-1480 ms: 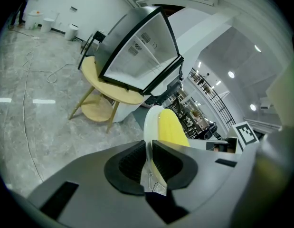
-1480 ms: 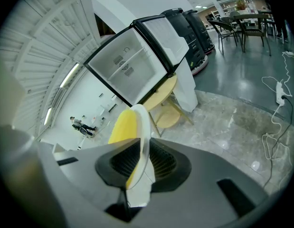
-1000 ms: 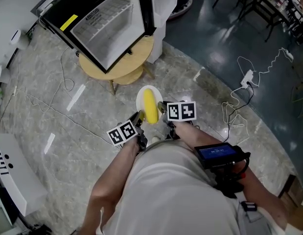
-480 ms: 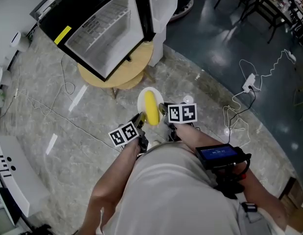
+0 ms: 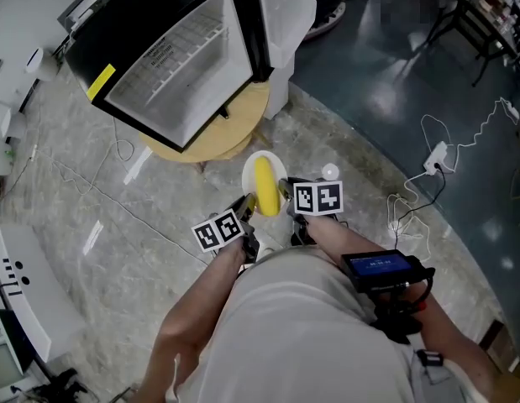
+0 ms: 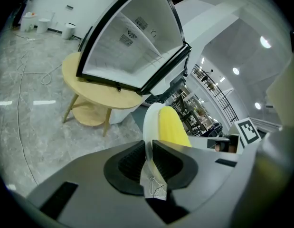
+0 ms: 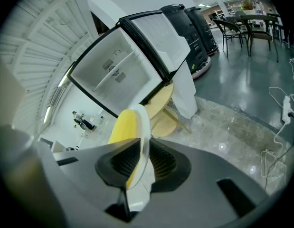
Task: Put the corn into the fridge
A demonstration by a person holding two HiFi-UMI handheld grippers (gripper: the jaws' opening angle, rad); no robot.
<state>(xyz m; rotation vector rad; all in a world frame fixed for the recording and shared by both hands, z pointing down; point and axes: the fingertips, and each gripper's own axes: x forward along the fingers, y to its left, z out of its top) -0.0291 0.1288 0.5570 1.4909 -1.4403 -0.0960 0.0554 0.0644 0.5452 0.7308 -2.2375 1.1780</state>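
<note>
A yellow corn cob lies on a small white plate held in the air in front of me. My left gripper is shut on the plate's left rim and my right gripper is shut on its right rim. The left gripper view has the plate edge-on between the left gripper jaws, corn beside it. In the right gripper view the right gripper clamps the plate, with the corn to its left. Ahead, a small black fridge stands with its door open, white inside.
The fridge rests on a round wooden table with a lower shelf. Thin cables trail over the marble floor at left, and a power strip with a cord lies at right. White equipment stands at the left edge; chairs at far right.
Both grippers have carried the plate with the corn a little forward and to the right, toward the fridge and table. Their hold on the plate is unchanged.
</note>
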